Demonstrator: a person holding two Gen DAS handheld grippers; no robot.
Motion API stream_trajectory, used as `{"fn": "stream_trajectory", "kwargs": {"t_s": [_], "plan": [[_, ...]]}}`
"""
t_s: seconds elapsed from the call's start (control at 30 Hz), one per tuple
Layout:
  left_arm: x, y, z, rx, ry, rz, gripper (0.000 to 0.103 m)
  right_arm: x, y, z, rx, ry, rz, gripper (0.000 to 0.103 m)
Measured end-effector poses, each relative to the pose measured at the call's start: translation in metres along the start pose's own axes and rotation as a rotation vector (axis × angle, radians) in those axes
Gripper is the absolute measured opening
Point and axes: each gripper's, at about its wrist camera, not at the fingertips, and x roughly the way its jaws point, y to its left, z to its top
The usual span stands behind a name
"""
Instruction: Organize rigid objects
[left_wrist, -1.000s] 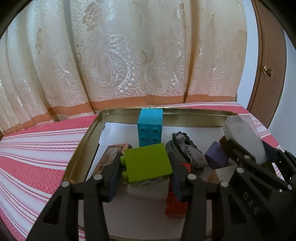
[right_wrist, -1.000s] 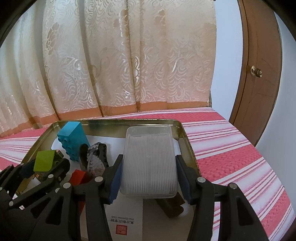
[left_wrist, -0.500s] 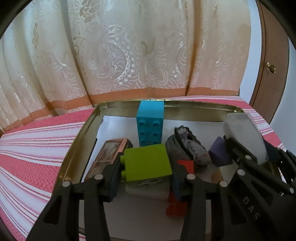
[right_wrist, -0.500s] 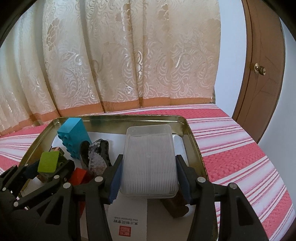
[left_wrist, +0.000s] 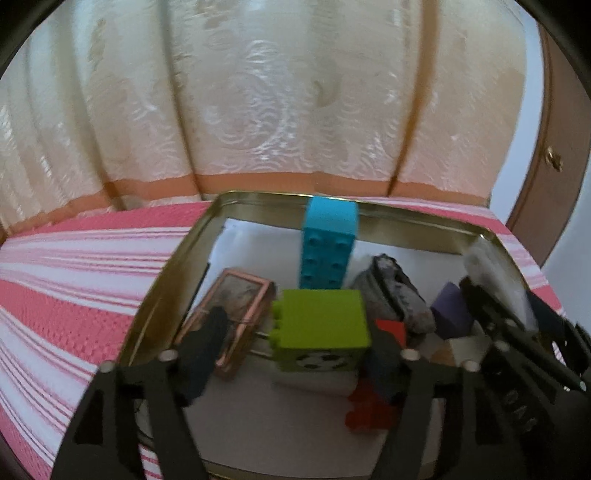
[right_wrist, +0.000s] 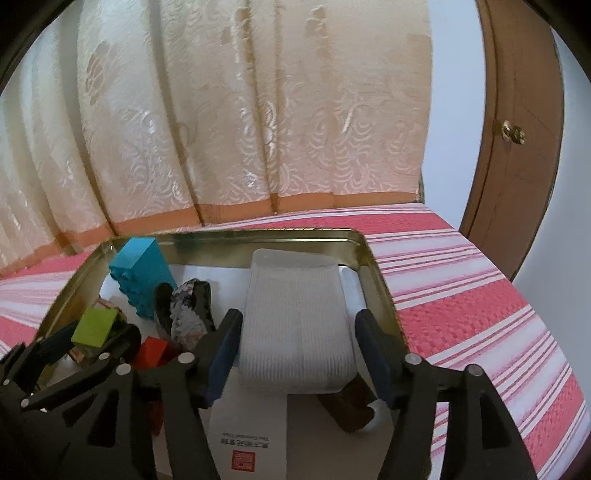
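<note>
left gripper (left_wrist: 295, 354) jaws opening around lime-green plastic building block (left_wrist: 320, 322), right gripper (right_wrist: 297, 345) jaws opening around ribbed translucent plastic box (right_wrist: 295, 321), both over gold metal tray (right_wrist: 380, 291)

We see soft, even daylight glowing through the cream curtain (left_wrist: 280, 110) behind the scene. Both views bend strongly toward dark corners. The left wrist view smears with motion blur; the right stays sharper. Shadows inside the tin tray (right_wrist: 365, 254) are faint.
</note>
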Motion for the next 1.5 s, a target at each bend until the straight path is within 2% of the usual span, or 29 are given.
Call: {"fn": "stream_trajectory", "kwargs": {"t_s": [0.13, 0.2, 0.23, 0.27, 0.3, 0.43, 0.53, 0.7, 0.9, 1.13, 1.33, 1.5], "plan": [[-0.013, 0.007, -0.002, -0.029, -0.060, -0.045, 0.079, -0.008, -0.008, 0.000, 0.045, -0.047, 0.020, 0.078], [-0.024, 0.010, -0.003, -0.032, -0.111, -0.042, 0.091, -0.013, -0.010, 0.001, 0.052, -0.077, 0.018, 0.081], [-0.032, 0.013, -0.004, -0.037, -0.155, -0.024, 0.100, -0.017, -0.012, 0.002, 0.065, -0.098, 0.020, 0.083], [-0.037, 0.015, -0.004, -0.042, -0.189, -0.012, 0.103, -0.019, -0.014, 0.002, 0.076, -0.108, 0.026, 0.089], [-0.044, 0.018, -0.005, -0.046, -0.234, -0.008, 0.103, -0.020, -0.017, 0.002, 0.090, -0.119, 0.037, 0.097], [-0.060, 0.021, -0.009, -0.007, -0.332, 0.019, 0.103, -0.025, -0.015, 0.001, 0.093, -0.153, 0.073, 0.097], [-0.062, 0.021, -0.015, 0.037, -0.326, 0.050, 0.103, -0.030, -0.005, -0.002, 0.046, -0.177, 0.059, 0.097], [-0.074, 0.033, -0.021, 0.031, -0.349, 0.037, 0.103, -0.042, -0.005, -0.006, 0.049, -0.226, 0.067, 0.097], [-0.085, 0.037, -0.030, 0.027, -0.374, 0.021, 0.103, -0.056, -0.005, -0.012, 0.066, -0.287, 0.032, 0.097], [-0.089, 0.034, -0.034, 0.054, -0.374, 0.021, 0.103, -0.074, 0.001, -0.023, 0.043, -0.304, -0.001, 0.097], [-0.095, 0.037, -0.038, 0.046, -0.384, 0.018, 0.103, -0.094, 0.010, -0.034, 0.003, -0.366, -0.042, 0.098], [-0.100, 0.040, -0.041, 0.044, -0.384, 0.012, 0.103, -0.098, 0.011, -0.035, 0.000, -0.367, -0.034, 0.098]]}}
